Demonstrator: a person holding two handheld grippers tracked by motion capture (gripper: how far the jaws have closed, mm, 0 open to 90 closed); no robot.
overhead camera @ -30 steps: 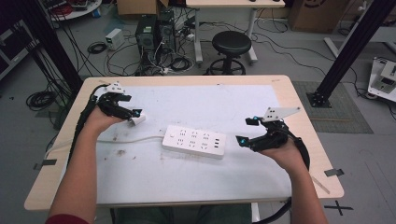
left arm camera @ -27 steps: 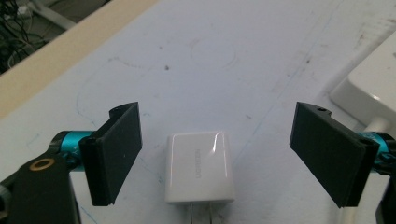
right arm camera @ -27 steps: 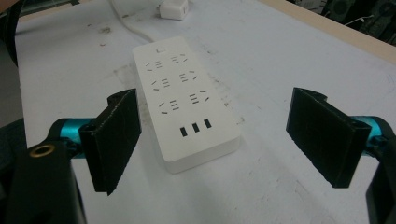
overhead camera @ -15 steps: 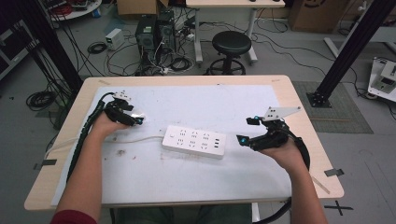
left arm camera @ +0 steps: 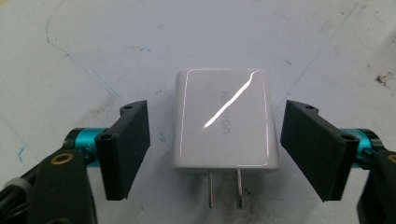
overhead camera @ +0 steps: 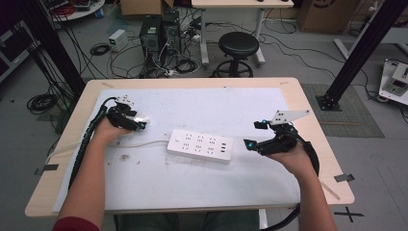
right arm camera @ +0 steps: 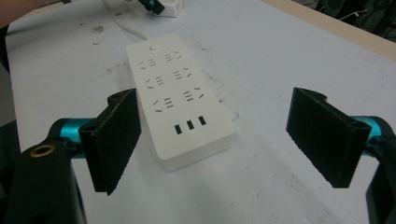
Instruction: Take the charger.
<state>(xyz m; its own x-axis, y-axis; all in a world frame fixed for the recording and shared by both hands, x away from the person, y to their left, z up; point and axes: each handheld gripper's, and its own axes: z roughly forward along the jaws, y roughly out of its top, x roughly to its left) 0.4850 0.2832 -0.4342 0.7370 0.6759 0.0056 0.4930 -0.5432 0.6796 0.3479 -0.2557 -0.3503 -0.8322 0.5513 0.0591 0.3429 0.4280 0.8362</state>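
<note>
Near the left edge of the light wooden table (overhead camera: 308, 103), which carries a white sheet, the left gripper (left arm camera: 214, 149) sits low over a glossy white rectangular wall charger (left arm camera: 224, 120) lying flat on the sheet, two metal prongs pointing back toward the gripper. Jaws apart, one on each side of the charger body, a gap visible on both sides; no contact seen. In the high view the charger (overhead camera: 142, 119) shows as a pale spot at the tips of this gripper (overhead camera: 136, 121). At the middle of the table lies a white rectangular plastic power strip (overhead camera: 200, 146) with rows of sockets and three small ports at its right end; a white cord (overhead camera: 139, 144) runs from its left end toward the left edge. The right gripper (overhead camera: 253, 134), jaws wide apart and holding nothing, hovers just right of the strip, aimed at its port end (right arm camera: 189, 125).
</note>
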